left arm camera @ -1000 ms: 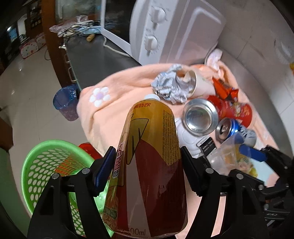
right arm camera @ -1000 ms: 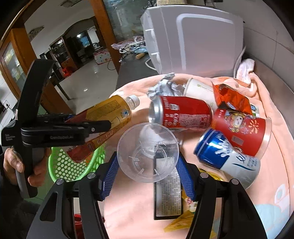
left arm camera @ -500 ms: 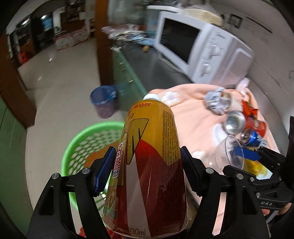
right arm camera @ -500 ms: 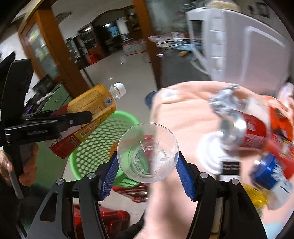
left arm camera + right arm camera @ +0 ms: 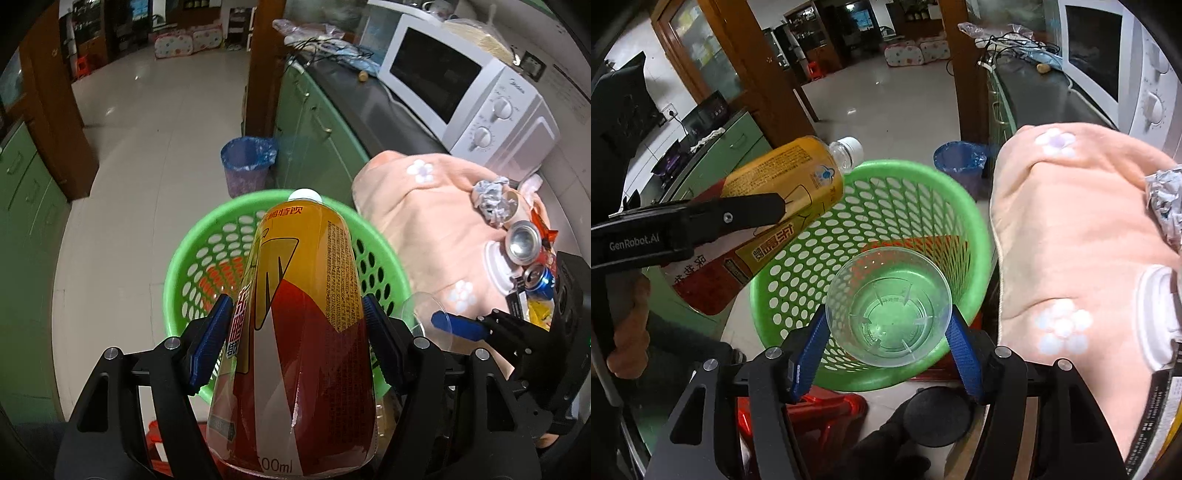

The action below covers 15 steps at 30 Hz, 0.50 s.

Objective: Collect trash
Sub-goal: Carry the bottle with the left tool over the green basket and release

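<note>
Left gripper (image 5: 295, 343) pinching yellow-red drink bottle (image 5: 295, 332), right gripper (image 5: 888, 347) pinching clear plastic cup (image 5: 888, 306), both held above green perforated basket (image 5: 923, 184) beside peach towel (image 5: 1071, 240).

Basket (image 5: 960, 206) on floor, left of surface (image 5: 1071, 240); bin (image 5: 956, 158) beyond basket; bottle (image 5: 783, 192) and cup (image 5: 890, 306) above basket.

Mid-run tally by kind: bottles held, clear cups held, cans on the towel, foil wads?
bottle: 1
clear cup: 1
Cans: 2, the silver-ended can and the blue can
foil wad: 1
Total: 5
</note>
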Available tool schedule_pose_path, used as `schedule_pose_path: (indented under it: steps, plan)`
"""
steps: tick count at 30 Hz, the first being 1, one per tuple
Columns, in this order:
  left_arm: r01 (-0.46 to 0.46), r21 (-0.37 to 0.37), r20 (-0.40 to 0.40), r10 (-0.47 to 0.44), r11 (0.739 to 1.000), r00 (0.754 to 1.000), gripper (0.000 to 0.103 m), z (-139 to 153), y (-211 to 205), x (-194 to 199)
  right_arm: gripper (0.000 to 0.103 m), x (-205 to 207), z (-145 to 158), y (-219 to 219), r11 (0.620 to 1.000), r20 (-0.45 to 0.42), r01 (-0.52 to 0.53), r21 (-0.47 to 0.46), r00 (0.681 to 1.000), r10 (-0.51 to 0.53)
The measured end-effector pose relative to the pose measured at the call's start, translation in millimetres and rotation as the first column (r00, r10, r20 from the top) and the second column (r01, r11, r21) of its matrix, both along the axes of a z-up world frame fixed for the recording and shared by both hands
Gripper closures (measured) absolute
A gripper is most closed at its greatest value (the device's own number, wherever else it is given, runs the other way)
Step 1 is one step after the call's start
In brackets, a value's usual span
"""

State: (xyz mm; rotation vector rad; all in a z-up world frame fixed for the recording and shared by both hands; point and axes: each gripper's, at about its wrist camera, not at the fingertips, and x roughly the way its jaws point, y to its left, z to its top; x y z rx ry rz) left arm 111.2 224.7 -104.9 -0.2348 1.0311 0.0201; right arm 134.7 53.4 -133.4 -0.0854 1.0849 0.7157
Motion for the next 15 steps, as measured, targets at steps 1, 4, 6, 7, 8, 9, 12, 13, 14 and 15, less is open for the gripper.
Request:
schedule_pose_path:
  steps: [1,4,6,7,8,9,12,13,14,15]
  plan:
    - [0.0,-0.003,-0.007,0.0,1.0,1.0,0.033,-4,-1,1,0.037,0,0,0,1.0,0.0,-0.003,0.006,1.0,0.003]
    - [0.002,-0.006,-0.022,-0.002,1.0,1.0,0.033,-12,0,3,0.03,-2,3,1,1.0,0.015,-0.002,0.01,1.0,0.002]
    - [0.001,-0.008,-0.033,-0.001,1.0,0.999,0.033,-17,-1,5,0.03,-3,6,2,1.0,0.02,0.0,0.012,1.0,0.0]
    - [0.0,-0.008,-0.038,0.0,1.0,0.999,0.033,-20,-1,6,0.03,-5,9,0,1.0,0.027,0.0,0.014,1.0,0.0]
    - [0.0,-0.008,-0.041,0.0,1.0,0.999,0.033,-21,-2,7,0.03,-7,11,-3,1.0,0.032,0.0,0.016,0.999,-0.001]
    - [-0.002,-0.004,-0.047,0.001,1.0,0.999,0.033,-24,-2,8,0.029,-9,15,-6,1.0,0.042,0.004,0.017,0.999,-0.004]
    - [-0.005,-0.005,-0.066,0.005,1.0,0.998,0.033,-30,-5,11,0.025,-16,25,-20,0.999,0.064,0.023,0.023,0.998,-0.025]
    - [-0.006,-0.005,-0.072,0.006,1.0,0.997,0.033,-32,-5,12,0.025,-18,29,-26,0.999,0.07,0.032,0.024,0.997,-0.034]
    - [-0.005,-0.004,-0.076,0.005,1.0,0.997,0.033,-34,-6,13,0.025,-20,32,-33,0.999,0.078,0.044,0.024,0.996,-0.046]
    - [-0.004,-0.002,-0.078,0.004,1.0,0.997,0.033,-35,-8,14,0.025,-22,36,-39,0.998,0.086,0.056,0.025,0.995,-0.058]
